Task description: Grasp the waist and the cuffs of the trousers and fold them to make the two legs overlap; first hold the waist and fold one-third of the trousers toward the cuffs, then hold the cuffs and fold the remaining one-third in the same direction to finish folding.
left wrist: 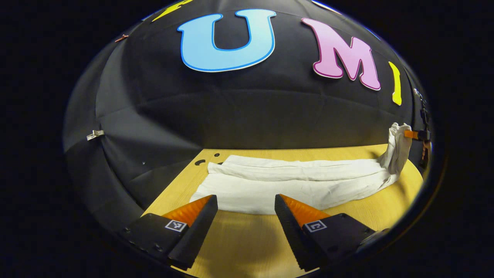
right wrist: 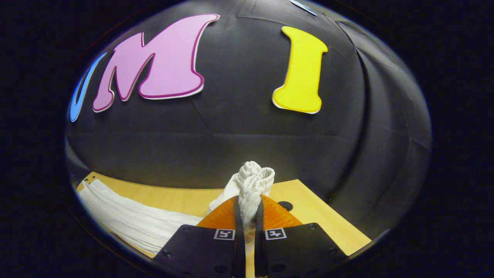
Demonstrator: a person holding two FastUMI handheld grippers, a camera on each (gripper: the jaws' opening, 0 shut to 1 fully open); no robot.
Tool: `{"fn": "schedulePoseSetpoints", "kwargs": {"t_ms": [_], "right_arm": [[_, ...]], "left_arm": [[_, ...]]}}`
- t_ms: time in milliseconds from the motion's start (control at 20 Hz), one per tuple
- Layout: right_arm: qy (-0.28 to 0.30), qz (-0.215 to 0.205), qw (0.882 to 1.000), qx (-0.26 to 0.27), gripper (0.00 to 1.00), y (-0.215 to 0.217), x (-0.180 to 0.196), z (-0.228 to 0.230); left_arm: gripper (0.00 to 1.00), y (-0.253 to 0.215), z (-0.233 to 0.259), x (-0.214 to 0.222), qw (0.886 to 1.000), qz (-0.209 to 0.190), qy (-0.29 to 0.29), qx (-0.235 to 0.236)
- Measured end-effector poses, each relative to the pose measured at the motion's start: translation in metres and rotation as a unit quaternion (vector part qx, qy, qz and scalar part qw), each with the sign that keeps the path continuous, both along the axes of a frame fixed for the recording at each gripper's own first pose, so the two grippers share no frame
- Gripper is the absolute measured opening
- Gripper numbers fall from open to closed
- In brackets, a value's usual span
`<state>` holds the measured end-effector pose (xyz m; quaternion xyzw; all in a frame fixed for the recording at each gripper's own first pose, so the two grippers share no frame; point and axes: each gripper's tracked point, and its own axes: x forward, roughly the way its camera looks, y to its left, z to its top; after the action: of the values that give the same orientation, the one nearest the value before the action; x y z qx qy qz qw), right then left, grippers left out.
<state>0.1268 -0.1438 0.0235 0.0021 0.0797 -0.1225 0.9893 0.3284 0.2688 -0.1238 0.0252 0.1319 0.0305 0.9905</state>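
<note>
Starting on the left side: your left gripper [left wrist: 246, 208] is wide open with nothing in it. Its fingers [left wrist: 200, 220] hover above the table [left wrist: 247, 243], just short of the near edge of the trousers [left wrist: 293, 181]. In the left gripper view the trousers lie stretched out across the table from left to right, white, with the two legs lying one over the other in a long band. The left end lies flat near a couple of dark holes [left wrist: 200, 162] in the tabletop. There's also a small clip [left wrist: 95, 134] pinned on the booth wall way off to the left.

Moving right along the cloth, the far right end gets pulled up off the table into a bunched peak, and that's where your right gripper [left wrist: 415, 134] has it, visible small at the edge of that view.

In the right gripper view, your right gripper [right wrist: 247, 210] is clamped tight on a wad of the trousers [right wrist: 252, 181], both fingers pressing the fabric, with the bunch sticking up above the tips. The rest of the cloth trails down to the left onto the table [right wrist: 312, 216]. I can't tell whether that end is the waist or the cuffs. There's a dark hole [right wrist: 285, 205] in the table just right of the gripper.
</note>
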Motion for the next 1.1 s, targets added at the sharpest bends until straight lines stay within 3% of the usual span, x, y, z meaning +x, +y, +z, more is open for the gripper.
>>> {"fn": "schedulePoseSetpoints", "kwargs": {"t_ms": [300,750,1000,1100], "right_arm": [[-0.010,0.088,0.996,0.032,0.13,-0.010,-0.007,-0.002],[0.078,0.147,0.986,0.020,0.13,-0.025,0.033,-0.050],[0.105,0.162,0.981,0.014,0.25,-0.022,0.035,-0.065],[0.105,0.168,0.980,0.014,0.35,-0.018,0.035,-0.063]], "left_arm": [[0.96,0.023,-0.024,-0.007,1.000,-0.001,0.022,0.002],[0.96,0.069,-0.036,-0.005,1.000,0.012,0.023,0.002],[0.96,0.078,-0.044,0.024,1.000,0.008,0.026,-0.005],[0.96,0.082,-0.050,0.033,0.999,0.019,0.034,-0.021]]}}
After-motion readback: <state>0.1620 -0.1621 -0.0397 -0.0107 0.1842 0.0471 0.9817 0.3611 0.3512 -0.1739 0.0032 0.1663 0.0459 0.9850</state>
